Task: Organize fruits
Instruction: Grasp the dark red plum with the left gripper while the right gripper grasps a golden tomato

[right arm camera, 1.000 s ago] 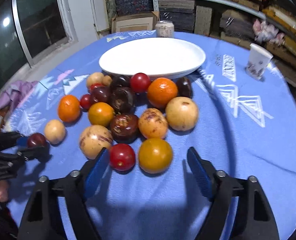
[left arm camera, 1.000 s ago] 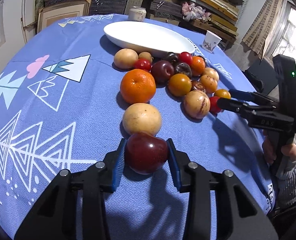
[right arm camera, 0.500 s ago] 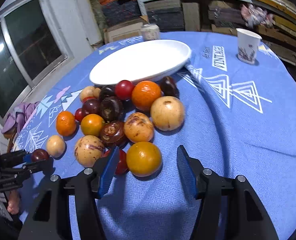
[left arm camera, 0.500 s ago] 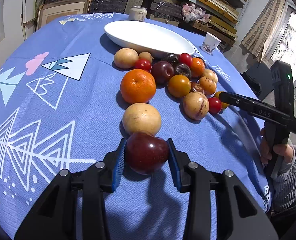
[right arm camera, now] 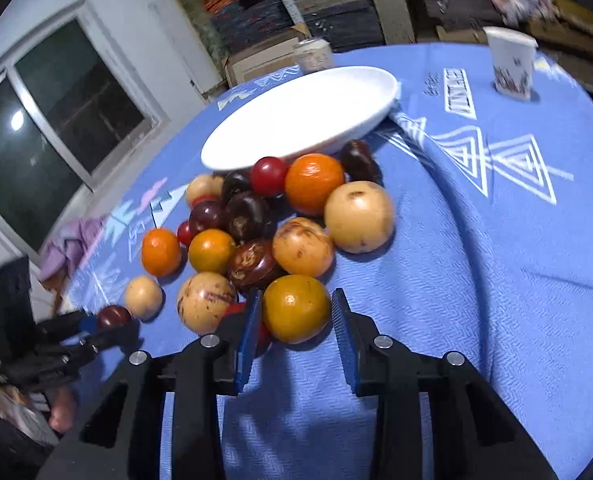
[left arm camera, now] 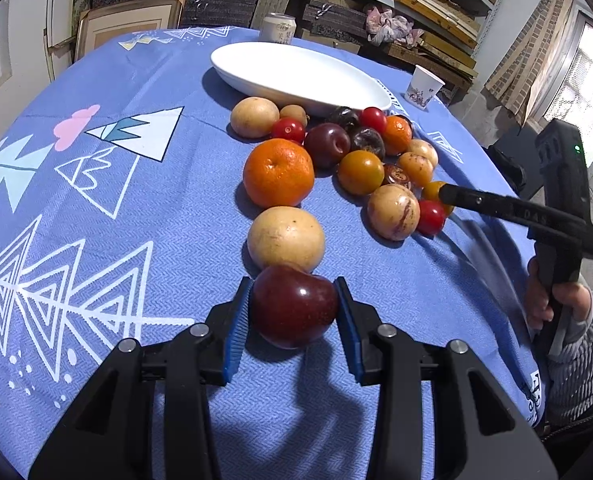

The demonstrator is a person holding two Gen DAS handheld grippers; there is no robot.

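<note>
Left wrist view: the left gripper (left arm camera: 294, 312) has its blue pads (left arm camera: 237, 330) pressed on both flanks of a dark red plum (left arm camera: 294, 310), the same hold as a second ago; the plum looks to rest on the blue tablecloth (left arm camera: 176, 216), not lifted. A pale round fruit (left arm camera: 286, 238) touches it at 12 o'clock, a large orange (left arm camera: 278, 172) sits beyond that, and the main fruit pile lies toward 1 o'clock, just short of the white plate (left arm camera: 296, 72), which holds nothing. At 3 o'clock the right gripper (left arm camera: 442, 196) now reaches into the pile's near edge, its tip against a small red fruit (left arm camera: 430, 216); a second ago it hung clear of the pile. Right wrist view: the fingers, wide apart a second ago, have narrowed around a yellow-orange fruit (right arm camera: 296, 308) and stand close beside it; the left pad (right arm camera: 250, 332) appears to touch it, while a thin gap shows on the right, so the grip is not yet firm. Frame is motion-blurred. Plate at 12 o'clock, paper cup (right arm camera: 512, 64) at 1 o'clock, left gripper (right arm camera: 112, 322) with its plum at 9 o'clock. Judgement: both tools have a fruit selected; the task is at an early stage, with all fruit off the plate.
</note>
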